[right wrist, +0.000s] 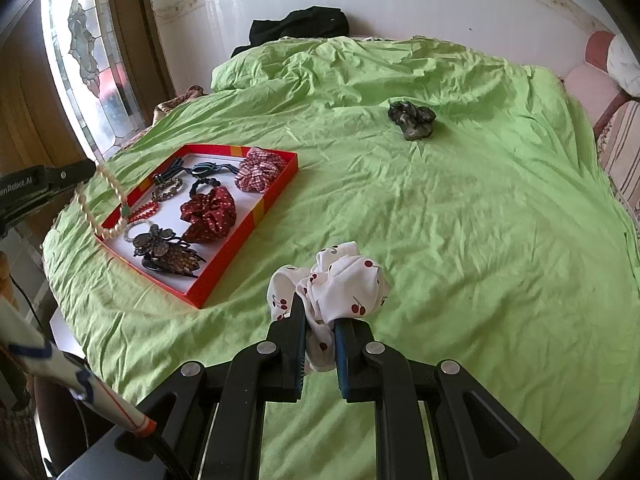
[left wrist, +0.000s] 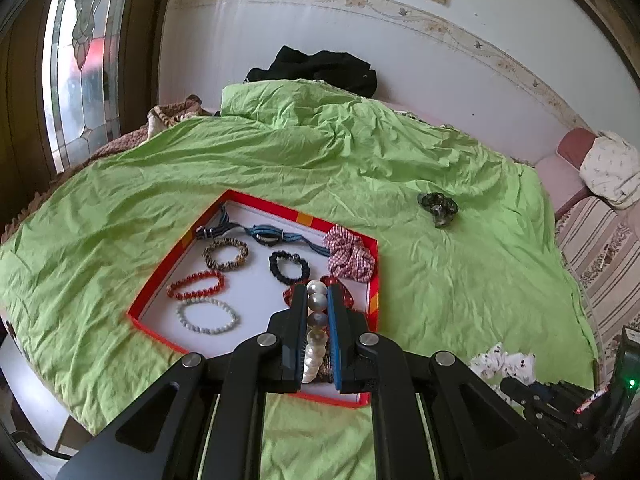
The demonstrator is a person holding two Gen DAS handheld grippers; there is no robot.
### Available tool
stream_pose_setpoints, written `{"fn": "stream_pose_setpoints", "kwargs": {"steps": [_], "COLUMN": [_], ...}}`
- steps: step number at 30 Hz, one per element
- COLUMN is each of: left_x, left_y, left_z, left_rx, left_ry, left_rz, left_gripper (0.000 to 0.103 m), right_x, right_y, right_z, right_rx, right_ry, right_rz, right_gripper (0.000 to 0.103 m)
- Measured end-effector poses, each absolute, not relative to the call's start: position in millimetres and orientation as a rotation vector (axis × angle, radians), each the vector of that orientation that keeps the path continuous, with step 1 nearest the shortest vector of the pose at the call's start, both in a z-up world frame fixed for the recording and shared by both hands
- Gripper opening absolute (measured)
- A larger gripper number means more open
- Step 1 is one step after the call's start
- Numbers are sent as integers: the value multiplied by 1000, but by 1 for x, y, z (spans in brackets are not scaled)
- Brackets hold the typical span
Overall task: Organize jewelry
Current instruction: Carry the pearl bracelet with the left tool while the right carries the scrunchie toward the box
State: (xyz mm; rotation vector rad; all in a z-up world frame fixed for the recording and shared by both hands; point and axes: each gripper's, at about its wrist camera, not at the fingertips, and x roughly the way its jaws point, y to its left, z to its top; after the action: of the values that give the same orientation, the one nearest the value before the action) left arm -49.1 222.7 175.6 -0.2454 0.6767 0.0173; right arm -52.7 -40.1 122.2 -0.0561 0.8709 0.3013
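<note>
A red-rimmed tray (left wrist: 280,209) lies on the green bedspread and holds bracelets, hair ties and scrunchies; it also shows in the right wrist view (right wrist: 244,236). My left gripper (left wrist: 318,292) is shut on a pearl necklace (left wrist: 316,320) and holds it above the tray; in the right wrist view the necklace (right wrist: 108,208) hangs from it over the tray's left edge. My right gripper (right wrist: 320,312) is shut on a white cherry-print scrunchie (right wrist: 340,280), right of the tray. A dark green scrunchie (right wrist: 412,120) lies alone farther back on the bed; it also shows in the left wrist view (left wrist: 438,208).
The green bedspread (right wrist: 480,220) covers the whole bed. Black clothing (right wrist: 300,24) lies at the far end by the white wall. A stained-glass window (right wrist: 80,60) is on the left. A striped chair with a white cloth (left wrist: 608,168) stands to the right.
</note>
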Motion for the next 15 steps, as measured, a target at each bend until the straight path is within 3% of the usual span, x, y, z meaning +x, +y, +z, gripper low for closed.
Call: {"fn": "stream_pose_setpoints", "kwargs": {"steps": [15], "left_x": [2], "left_y": [194], "left_z": [168], "left_rx": [-89], "left_ry": [660], "left_rz": [21], "left_gripper": [9], "right_x": [-33], "right_y": [-43], "right_z": [119], "right_rx": [-71], "right_ry": [891], "right_rz": [257], "right_gripper": [14]}}
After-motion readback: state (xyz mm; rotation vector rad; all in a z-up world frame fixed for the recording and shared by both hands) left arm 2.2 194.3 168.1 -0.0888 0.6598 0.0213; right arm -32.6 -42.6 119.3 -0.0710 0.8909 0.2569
